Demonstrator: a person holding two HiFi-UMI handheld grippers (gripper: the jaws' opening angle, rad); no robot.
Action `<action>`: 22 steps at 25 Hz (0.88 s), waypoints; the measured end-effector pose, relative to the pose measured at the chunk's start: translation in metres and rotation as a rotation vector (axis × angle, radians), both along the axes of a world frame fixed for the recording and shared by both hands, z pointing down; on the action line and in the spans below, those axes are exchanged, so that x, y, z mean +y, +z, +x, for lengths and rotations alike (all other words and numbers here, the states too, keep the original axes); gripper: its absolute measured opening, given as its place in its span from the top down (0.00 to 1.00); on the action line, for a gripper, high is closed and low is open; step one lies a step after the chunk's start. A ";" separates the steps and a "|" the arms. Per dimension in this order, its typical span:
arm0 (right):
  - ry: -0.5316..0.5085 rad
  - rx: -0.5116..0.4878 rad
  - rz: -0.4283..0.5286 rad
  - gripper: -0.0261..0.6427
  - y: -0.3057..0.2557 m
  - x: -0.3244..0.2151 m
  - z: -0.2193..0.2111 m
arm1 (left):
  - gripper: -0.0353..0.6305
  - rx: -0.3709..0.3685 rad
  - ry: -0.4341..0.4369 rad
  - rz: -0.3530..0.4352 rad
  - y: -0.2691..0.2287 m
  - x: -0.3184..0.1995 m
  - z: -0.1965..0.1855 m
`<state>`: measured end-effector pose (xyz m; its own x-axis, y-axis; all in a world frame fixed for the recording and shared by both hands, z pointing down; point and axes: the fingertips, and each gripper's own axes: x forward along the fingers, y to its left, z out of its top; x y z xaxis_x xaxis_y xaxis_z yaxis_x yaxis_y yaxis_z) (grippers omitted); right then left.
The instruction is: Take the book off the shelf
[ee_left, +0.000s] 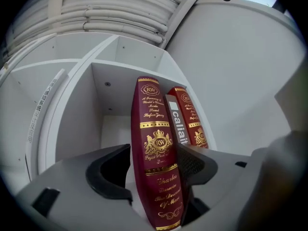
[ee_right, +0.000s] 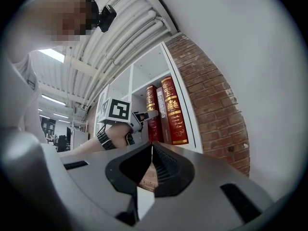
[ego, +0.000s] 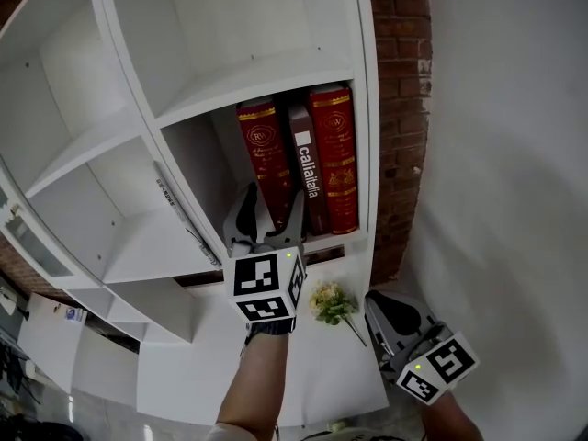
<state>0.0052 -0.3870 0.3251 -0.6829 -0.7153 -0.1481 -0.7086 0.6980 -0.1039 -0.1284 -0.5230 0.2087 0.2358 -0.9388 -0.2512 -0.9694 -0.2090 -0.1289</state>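
Observation:
Three books stand upright in a compartment of the white shelf [ego: 266,85]: a dark red one with gold print [ego: 264,154] [ee_left: 154,143] on the left, a grey one [ego: 306,168] in the middle and a second red one [ego: 333,154] on the right. My left gripper [ego: 272,205] [ee_left: 153,162] is open at its widest. Its jaws straddle the lower spine of the left red book, the right pad close against it. My right gripper [ego: 375,306] [ee_right: 151,150] hangs lower right, away from the shelf, shut and empty.
A small bunch of pale flowers [ego: 331,303] lies on the white ledge below the books. A brick wall [ego: 400,108] borders the shelf on the right. The compartments to the left hold nothing, apart from a thin labelled strip [ego: 170,196].

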 end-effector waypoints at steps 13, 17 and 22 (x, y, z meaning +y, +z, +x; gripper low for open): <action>-0.020 -0.016 0.003 0.93 -0.003 -0.012 -0.009 | 0.51 -0.060 -0.013 -0.054 -0.008 -0.022 -0.003; -0.015 -0.016 0.001 0.93 -0.003 -0.014 -0.005 | 0.51 -0.075 -0.014 -0.087 -0.004 -0.034 -0.006; -0.007 -0.013 -0.007 0.93 0.000 -0.015 -0.002 | 0.51 -0.088 -0.013 -0.123 -0.002 -0.050 -0.007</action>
